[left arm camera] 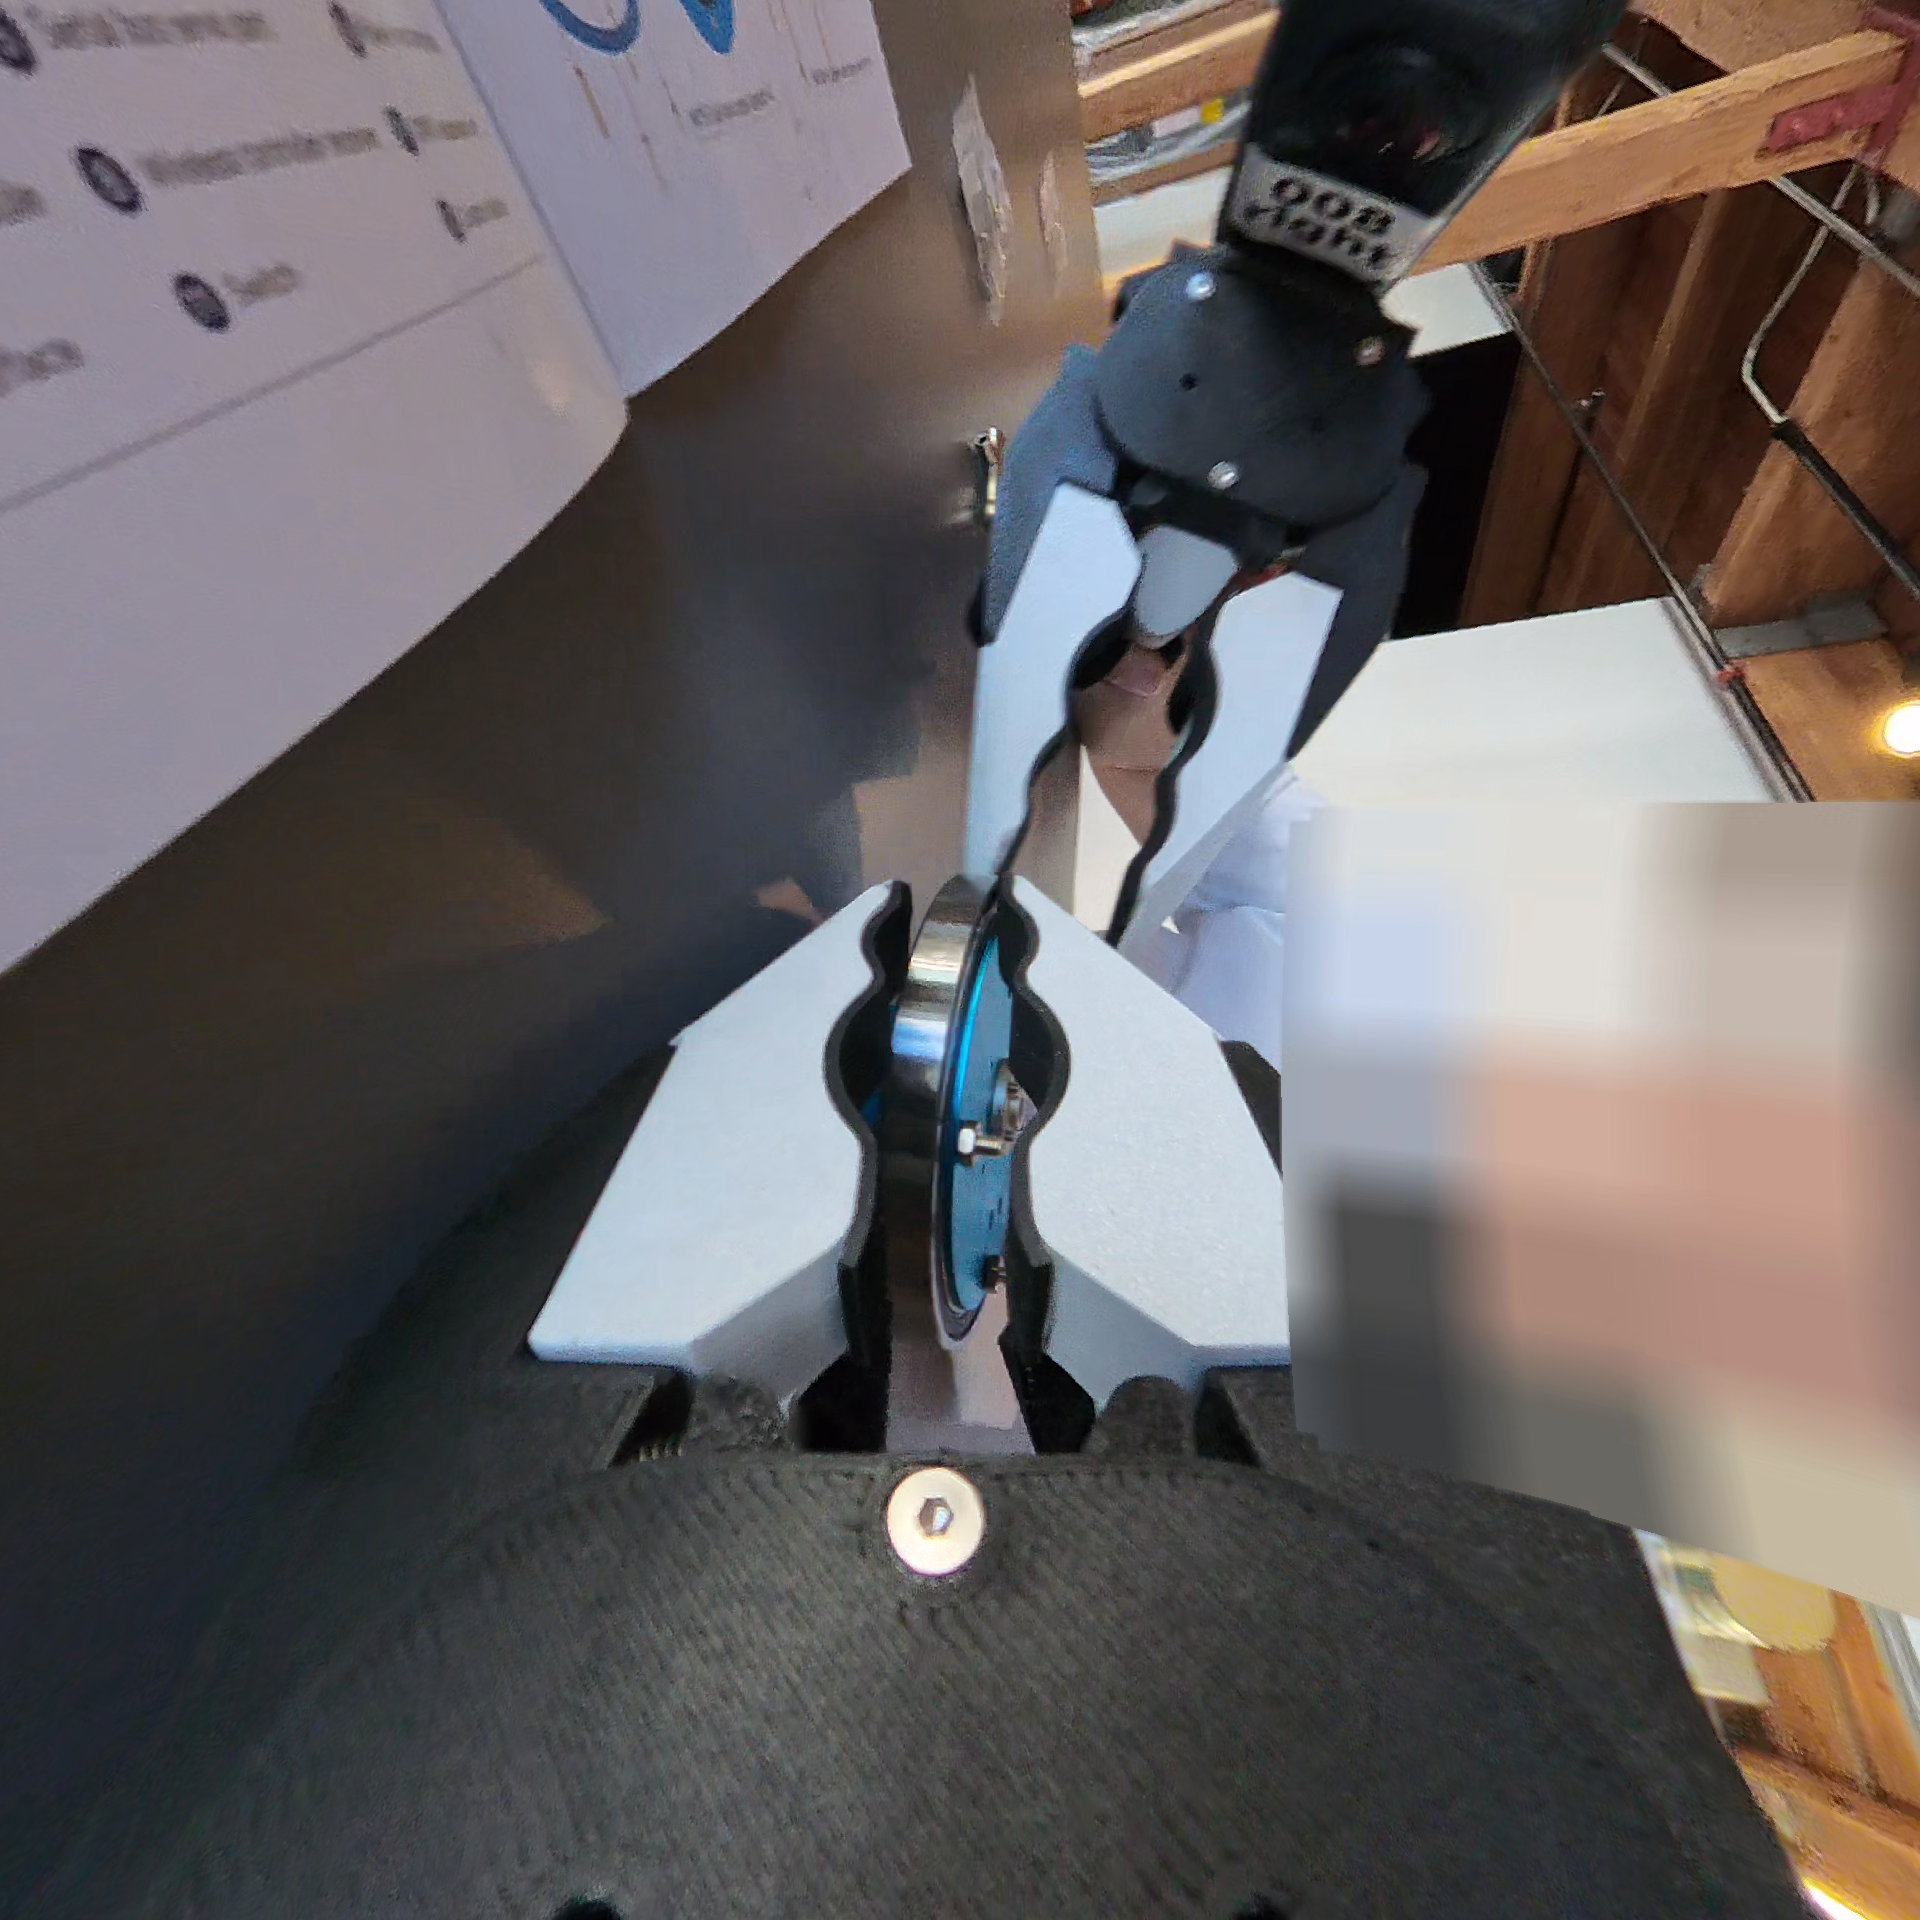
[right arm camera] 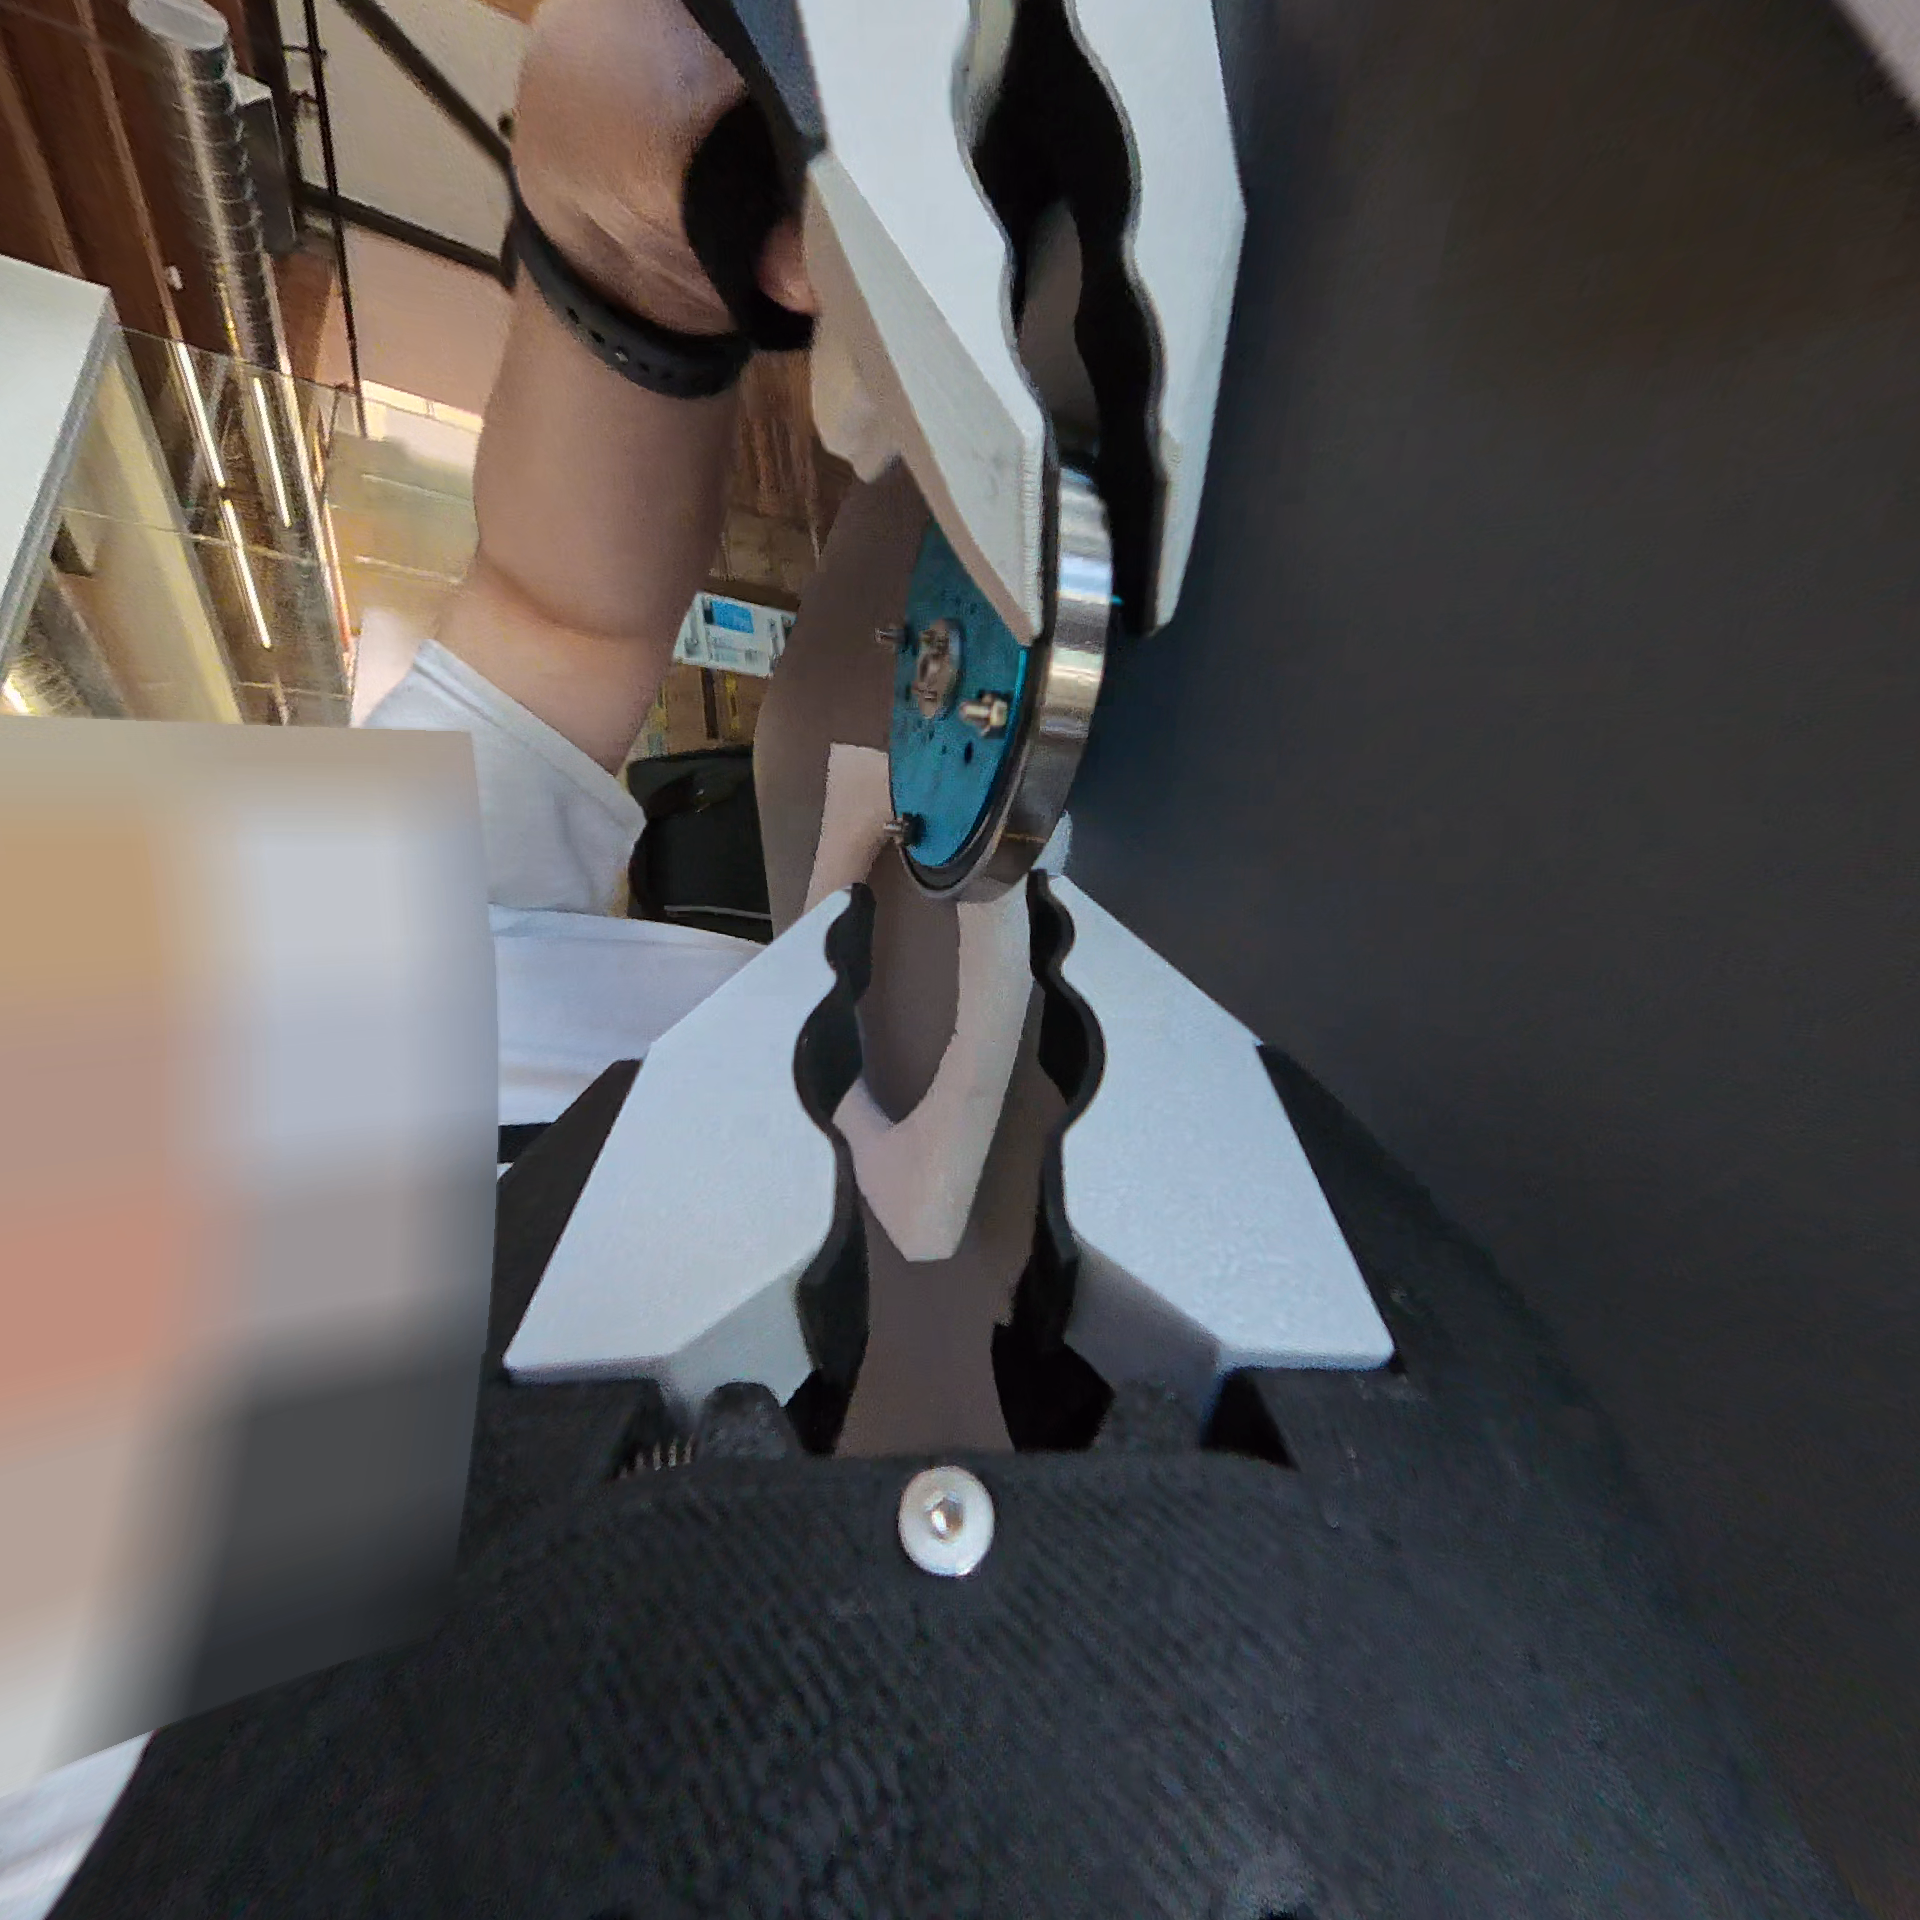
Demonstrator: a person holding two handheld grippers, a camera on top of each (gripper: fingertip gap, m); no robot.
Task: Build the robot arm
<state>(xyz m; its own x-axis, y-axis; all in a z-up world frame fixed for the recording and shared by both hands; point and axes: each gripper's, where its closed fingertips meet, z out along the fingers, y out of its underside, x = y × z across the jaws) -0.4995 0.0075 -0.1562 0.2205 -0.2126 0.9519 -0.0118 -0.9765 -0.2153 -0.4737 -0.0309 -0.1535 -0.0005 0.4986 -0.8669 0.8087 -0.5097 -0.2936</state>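
Note:
My left gripper is shut on a round metal disc with a steel rim and a blue face carrying small screws and studs. The disc stands edge-on between the white fingers. My right gripper points at it from the far side, jaws apart, with one fingertip at the disc's rim. In the right wrist view my right gripper is open and empty. The disc hangs just beyond its tips, clamped in the left gripper coming from above. I cannot tell whether the right fingertips touch the disc.
A dark grey wall runs along one side, with white printed posters on it. Wooden beams and metal rods are overhead. A person's forearm with a black wristband holds the left gripper. A white cabinet stands far left. Across from one pair of fingers to the other is roughly 5 centimetres.

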